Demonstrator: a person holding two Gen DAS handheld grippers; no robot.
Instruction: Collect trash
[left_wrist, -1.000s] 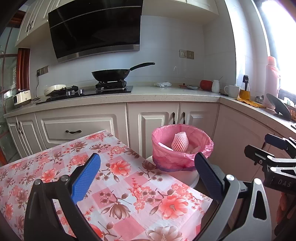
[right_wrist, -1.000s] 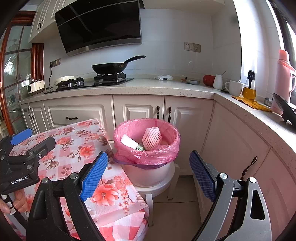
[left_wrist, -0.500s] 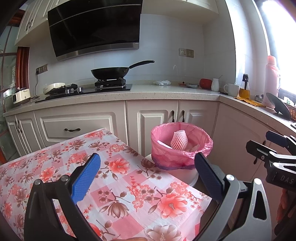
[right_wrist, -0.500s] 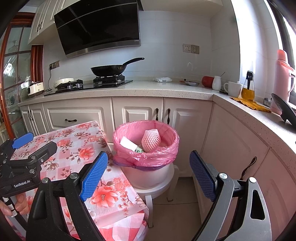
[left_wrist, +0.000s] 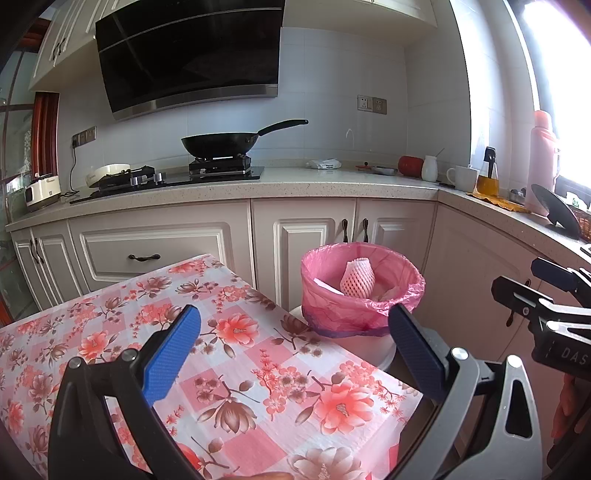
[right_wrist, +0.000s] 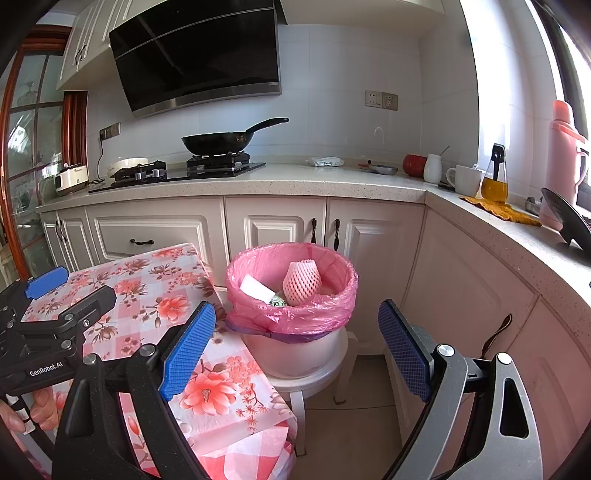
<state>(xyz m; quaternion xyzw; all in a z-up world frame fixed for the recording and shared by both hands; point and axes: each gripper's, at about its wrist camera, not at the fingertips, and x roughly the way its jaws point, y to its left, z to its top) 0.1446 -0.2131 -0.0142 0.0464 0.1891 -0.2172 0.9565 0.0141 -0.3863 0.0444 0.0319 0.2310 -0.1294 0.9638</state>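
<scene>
Blue-padded fingers of the left claw (left_wrist: 293, 345) stand spread wide, with nothing between them, above the bench (left_wrist: 110, 332) and its pink floral cloth (left_wrist: 240, 369). Right claw (right_wrist: 297, 347) is likewise spread wide and empty, its left pad over the cloth's corner and its right pad over the bare floor (right_wrist: 351, 424) beside the cabinet fronts (right_wrist: 461, 295). Each claw appears at the edge of the other's view, gripped by a hand (right_wrist: 22, 413) of which only the fingers show. Just beyond the bench corner stands a white bin (right_wrist: 295, 354) on a low white stool (right_wrist: 317, 380), lined with a pink bag (right_wrist: 295, 317) folded over its rim. Collected trash lies inside the bag: a pink foam fruit net (right_wrist: 302, 282) standing upright, a white paper piece (right_wrist: 255, 288) leaning against the left wall, and a small greenish crumpled item (right_wrist: 277, 300) between them; its nature cannot be determined. Bench surface within view carries no loose items. Behind the bin runs a speckled kitchen counter (left_wrist: 295, 184) over white cupboards, bearing a gas hob (left_wrist: 177, 179) with a black wok (left_wrist: 221, 142) on the right burner. Further right along the counter sit a red jar (right_wrist: 413, 165), a white mug (right_wrist: 463, 180), an oil bottle (right_wrist: 494, 181) and a pink flask (right_wrist: 563, 158) by the window. Black extractor hood (left_wrist: 188, 55) hangs on the wall above the hob.
</scene>
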